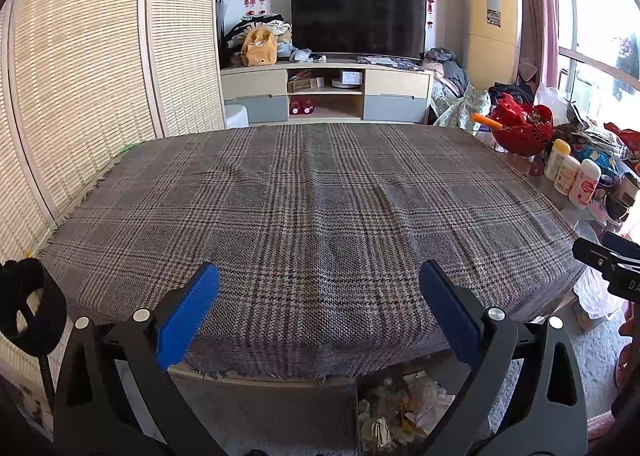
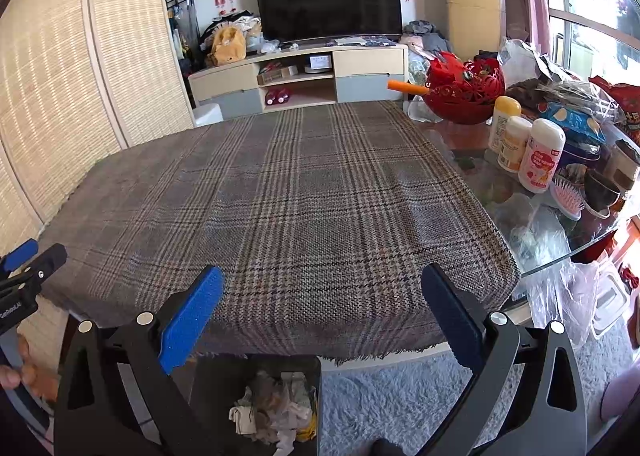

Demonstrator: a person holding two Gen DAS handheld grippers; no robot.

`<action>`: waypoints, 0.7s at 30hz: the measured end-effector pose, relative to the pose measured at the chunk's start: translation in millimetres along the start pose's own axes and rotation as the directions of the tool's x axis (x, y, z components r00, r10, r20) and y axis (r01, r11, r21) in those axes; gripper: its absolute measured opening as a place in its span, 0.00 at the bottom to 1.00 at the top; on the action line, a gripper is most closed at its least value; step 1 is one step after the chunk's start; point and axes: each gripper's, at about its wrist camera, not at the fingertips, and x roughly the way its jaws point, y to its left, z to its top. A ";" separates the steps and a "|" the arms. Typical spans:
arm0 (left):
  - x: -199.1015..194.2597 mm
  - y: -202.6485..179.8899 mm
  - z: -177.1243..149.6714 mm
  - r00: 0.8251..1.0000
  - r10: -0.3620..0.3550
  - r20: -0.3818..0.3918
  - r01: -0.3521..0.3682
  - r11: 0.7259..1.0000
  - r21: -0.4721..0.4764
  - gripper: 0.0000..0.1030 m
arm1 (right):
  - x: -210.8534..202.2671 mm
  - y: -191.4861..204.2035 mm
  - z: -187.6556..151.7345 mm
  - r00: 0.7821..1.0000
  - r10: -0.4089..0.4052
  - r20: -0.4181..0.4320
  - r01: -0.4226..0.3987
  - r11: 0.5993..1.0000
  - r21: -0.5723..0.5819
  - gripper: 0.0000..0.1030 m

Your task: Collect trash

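Crumpled trash (image 2: pixel 276 412) in bin below, between spread right gripper (image 2: pixel 320 312) fingers.

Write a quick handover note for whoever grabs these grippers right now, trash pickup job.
Left gripper: open, holding nothing, above the near edge of the plaid tablecloth.
Right gripper: open, holding nothing, same edge.
Trash bin: on the floor below the table's near edge, with crumpled paper inside.
Done: no trash visible on the cloth.
Left: check the cluttered glass tabletop on the right, by the bottles, for anything to bin; I cannot tell from here.
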 end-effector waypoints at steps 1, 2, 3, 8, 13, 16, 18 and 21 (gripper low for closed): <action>0.2 0.1 -0.2 1.000 0.000 -0.002 0.000 1.000 0.000 0.92 | 0.5 0.3 -0.1 1.000 0.002 -0.003 -0.002 1.000 0.000 0.97; 0.8 0.4 0.3 1.000 -0.001 -0.003 0.001 1.000 0.000 0.92 | 1.0 0.5 -0.4 1.000 0.004 -0.005 -0.004 1.000 -0.001 0.97; 1.1 1.0 0.5 1.000 -0.001 -0.004 0.001 1.000 0.000 0.92 | 1.6 0.5 -0.7 1.000 0.005 -0.008 -0.005 1.000 -0.002 0.97; 0.5 2.0 2.0 1.000 0.002 0.000 -0.002 1.000 -0.005 0.92 | 2.2 0.7 -1.0 1.000 0.010 -0.012 -0.010 1.000 -0.004 0.97; 2.3 -0.7 0.2 1.000 0.000 -0.009 0.000 1.000 0.000 0.92 | 2.7 0.4 -1.1 1.000 0.015 -0.014 -0.015 1.000 0.000 0.97; 3.0 -0.1 -0.3 1.000 -0.002 -0.011 0.002 1.000 0.003 0.92 | 4.2 -0.3 -1.6 1.000 0.018 -0.021 -0.018 1.000 0.001 0.97; 3.6 0.3 0.3 1.000 -0.005 -0.012 0.005 1.000 0.001 0.92 | 5.0 -0.1 -2.0 0.999 0.020 -0.026 -0.020 1.000 0.001 0.97; 3.6 0.9 0.4 1.000 -0.007 -0.014 0.007 1.000 -0.002 0.92 | 5.2 -0.2 -1.6 0.999 0.024 -0.027 -0.024 1.000 0.001 0.97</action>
